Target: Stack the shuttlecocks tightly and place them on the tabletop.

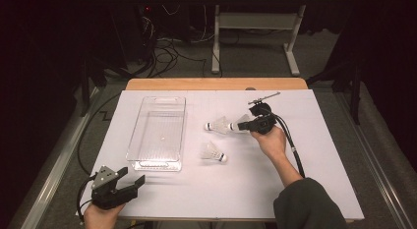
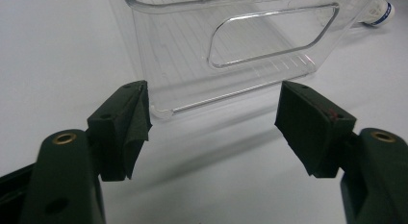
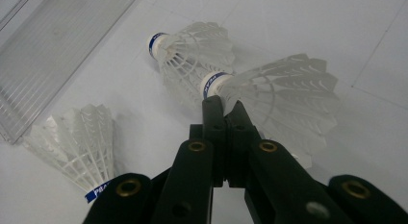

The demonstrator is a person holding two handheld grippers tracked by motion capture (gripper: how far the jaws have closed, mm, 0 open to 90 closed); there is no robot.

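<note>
the shuttlecock (image 3: 269, 94) lay on the white worktop (image 1: 246, 180) right of the clear bin (image 1: 158, 133), the right gripper (image 3: 222, 108) closed on its feather skirt by the cork. such a thin pinch could have slipped or crushed feathers, or nudged the touching second shuttlecock (image 3: 192, 53). the left gripper (image 2: 211, 128) waited wide open (holding nothing) before the bin.

Hand-held gripper (image 3: 222, 106) pinching shuttlecock (image 3: 284, 96); two more nearby.
</note>
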